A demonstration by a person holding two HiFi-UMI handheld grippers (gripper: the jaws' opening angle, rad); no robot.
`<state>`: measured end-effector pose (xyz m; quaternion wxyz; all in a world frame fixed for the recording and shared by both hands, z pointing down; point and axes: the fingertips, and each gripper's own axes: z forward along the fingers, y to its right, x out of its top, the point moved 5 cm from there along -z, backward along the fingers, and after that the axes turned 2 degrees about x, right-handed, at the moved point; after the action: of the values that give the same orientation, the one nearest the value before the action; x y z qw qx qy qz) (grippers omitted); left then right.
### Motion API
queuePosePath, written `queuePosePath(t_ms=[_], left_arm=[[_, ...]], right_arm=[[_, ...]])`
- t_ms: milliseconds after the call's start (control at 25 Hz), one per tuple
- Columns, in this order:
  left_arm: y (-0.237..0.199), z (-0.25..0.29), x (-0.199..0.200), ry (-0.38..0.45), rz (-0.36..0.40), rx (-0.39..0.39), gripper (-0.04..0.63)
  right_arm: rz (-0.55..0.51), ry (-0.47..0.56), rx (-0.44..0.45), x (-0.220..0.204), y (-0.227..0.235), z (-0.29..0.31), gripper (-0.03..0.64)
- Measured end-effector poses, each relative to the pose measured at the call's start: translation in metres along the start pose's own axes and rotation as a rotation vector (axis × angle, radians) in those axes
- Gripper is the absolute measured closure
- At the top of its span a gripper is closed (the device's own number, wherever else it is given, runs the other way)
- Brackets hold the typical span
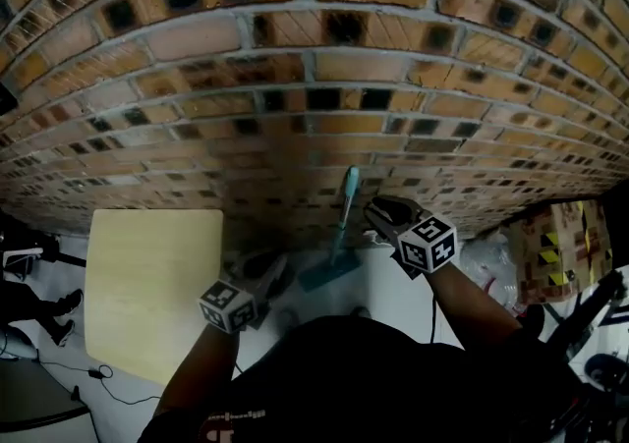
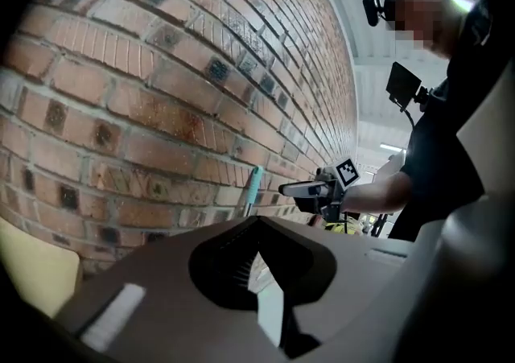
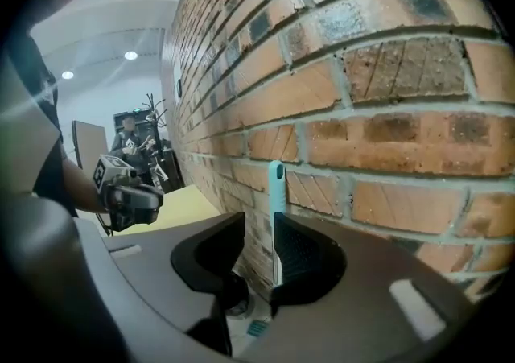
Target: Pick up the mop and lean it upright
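The mop's light teal handle stands upright and leans against the brick wall. Its teal head rests on the white floor. My right gripper is beside the top of the handle. In the right gripper view its jaws stand open. The handle rises in the gap close to the right jaw, and the left jaw is clear of it. My left gripper is lower and to the left of the mop head, shut and holding nothing. From there the handle shows ahead.
A pale wooden board lies on the floor at the left against the wall. A patterned yellow and black box sits at the right. Cables and dark equipment are at the far left. A seated person is in the background.
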<state>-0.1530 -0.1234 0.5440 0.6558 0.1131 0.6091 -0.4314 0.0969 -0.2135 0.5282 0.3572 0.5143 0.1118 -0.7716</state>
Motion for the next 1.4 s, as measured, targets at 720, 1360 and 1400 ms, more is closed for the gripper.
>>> queuePosePath(t_ms=[720,1360,1400], left_arm=[[-0.005,0.016,-0.031,-0.054,-0.078,-0.045,0.595],[-0.004,0.005,-0.042,-0.065,-0.1,-0.036,0.595],[-0.004,0.006,-0.041,-0.065,-0.101,-0.037,0.595]], right_arm=[[0.03,-0.019,-0.131,-0.006,0.024,0.08,0.444],[0.004,-0.029,-0.121,-0.01,0.021,0.072,0.502],[0.003,-0.032,-0.119,-0.01,0.02,0.07,0.502]])
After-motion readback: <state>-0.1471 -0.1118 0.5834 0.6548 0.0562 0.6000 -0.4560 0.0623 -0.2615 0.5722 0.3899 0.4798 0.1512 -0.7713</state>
